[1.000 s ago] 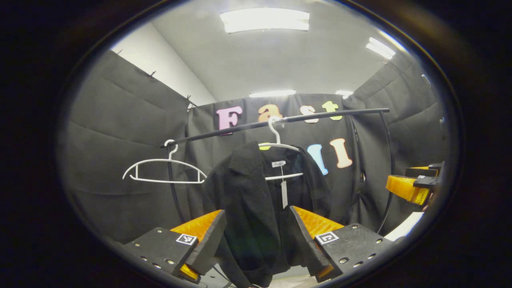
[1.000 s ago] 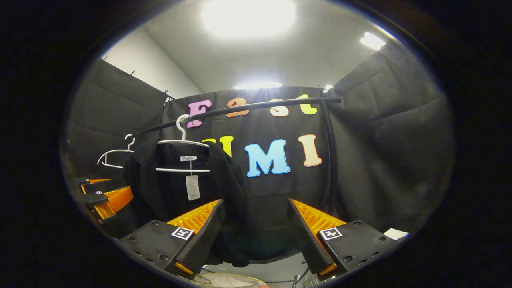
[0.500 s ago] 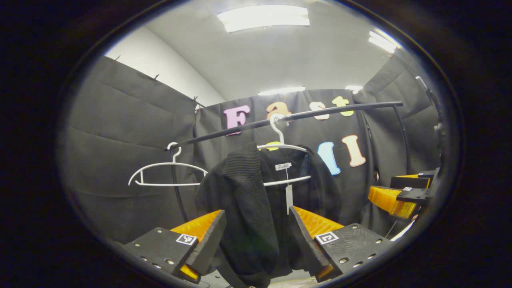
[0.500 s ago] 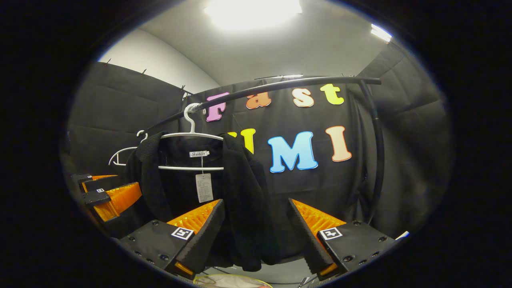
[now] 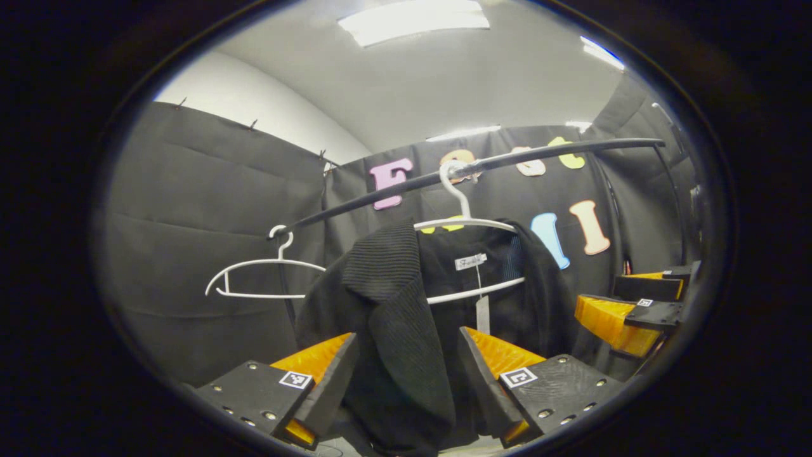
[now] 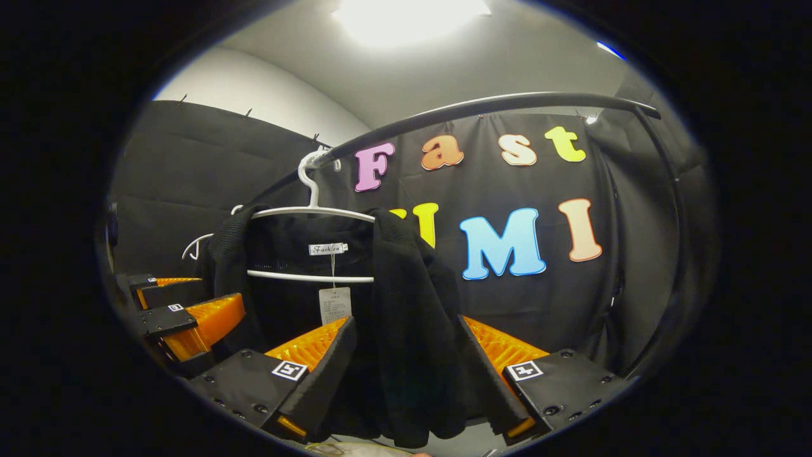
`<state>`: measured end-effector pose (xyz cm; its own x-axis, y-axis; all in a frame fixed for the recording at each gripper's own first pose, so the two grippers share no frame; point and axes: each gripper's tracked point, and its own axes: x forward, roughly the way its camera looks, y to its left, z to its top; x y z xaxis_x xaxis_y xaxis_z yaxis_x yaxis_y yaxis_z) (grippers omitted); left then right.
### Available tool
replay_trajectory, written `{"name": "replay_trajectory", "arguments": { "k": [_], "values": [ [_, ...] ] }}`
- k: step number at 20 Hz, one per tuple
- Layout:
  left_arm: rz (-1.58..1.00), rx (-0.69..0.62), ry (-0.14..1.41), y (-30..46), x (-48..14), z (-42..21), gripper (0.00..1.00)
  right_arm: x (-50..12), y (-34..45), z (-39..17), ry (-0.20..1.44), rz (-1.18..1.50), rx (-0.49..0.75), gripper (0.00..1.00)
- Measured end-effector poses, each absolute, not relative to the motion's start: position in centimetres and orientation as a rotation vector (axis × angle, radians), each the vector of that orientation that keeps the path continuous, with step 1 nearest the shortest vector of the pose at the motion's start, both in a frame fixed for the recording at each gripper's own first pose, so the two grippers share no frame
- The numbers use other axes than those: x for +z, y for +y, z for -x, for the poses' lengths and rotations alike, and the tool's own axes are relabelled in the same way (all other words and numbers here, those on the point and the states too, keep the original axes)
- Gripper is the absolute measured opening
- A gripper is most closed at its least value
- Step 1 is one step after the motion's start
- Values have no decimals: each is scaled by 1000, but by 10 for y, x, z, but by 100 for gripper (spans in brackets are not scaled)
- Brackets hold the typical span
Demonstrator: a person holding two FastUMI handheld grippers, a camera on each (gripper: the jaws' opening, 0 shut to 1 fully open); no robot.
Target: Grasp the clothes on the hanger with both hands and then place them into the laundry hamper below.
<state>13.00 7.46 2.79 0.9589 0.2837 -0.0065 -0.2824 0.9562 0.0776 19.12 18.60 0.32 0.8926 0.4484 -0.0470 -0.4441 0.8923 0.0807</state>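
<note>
A black knit jacket (image 5: 393,330) (image 6: 406,330) hangs on a white hanger (image 5: 466,222) (image 6: 311,209) from a black rail (image 5: 507,165) (image 6: 482,105). A paper tag (image 6: 334,304) dangles inside its collar. My left gripper (image 5: 406,381) is open, its jaws wide on either side of the jacket's left front panel, not pressing it. My right gripper (image 6: 406,381) is open too, its jaws straddling the jacket's right shoulder and sleeve. The right gripper (image 5: 628,308) appears at the right edge of the left gripper view, and the left gripper (image 6: 181,314) at the left edge of the right gripper view.
An empty white hanger (image 5: 263,279) hangs further left on the same rail. The rail bends down into a post (image 6: 672,266) on the right. Black cloth walls close in the booth. A pale rim (image 6: 355,449) peeks out at the bottom below the jacket.
Both grippers have moved closer to the jacket, which now looms larger between each pair of fingers. Their jaws have stayed wide.
</note>
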Motion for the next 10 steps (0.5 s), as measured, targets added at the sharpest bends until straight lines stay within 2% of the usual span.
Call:
{"name": "replay_trajectory", "arguments": {
  "k": [9, 10],
  "values": [
    [-84, 363, 49, 85, 18, -161, 92, 4, 224, -244, 74, -119, 529, 98],
    [-89, 372, 50, 86, 18, -163, 92, 4, 228, -247, 72, -119, 534, 94]
  ]
}}
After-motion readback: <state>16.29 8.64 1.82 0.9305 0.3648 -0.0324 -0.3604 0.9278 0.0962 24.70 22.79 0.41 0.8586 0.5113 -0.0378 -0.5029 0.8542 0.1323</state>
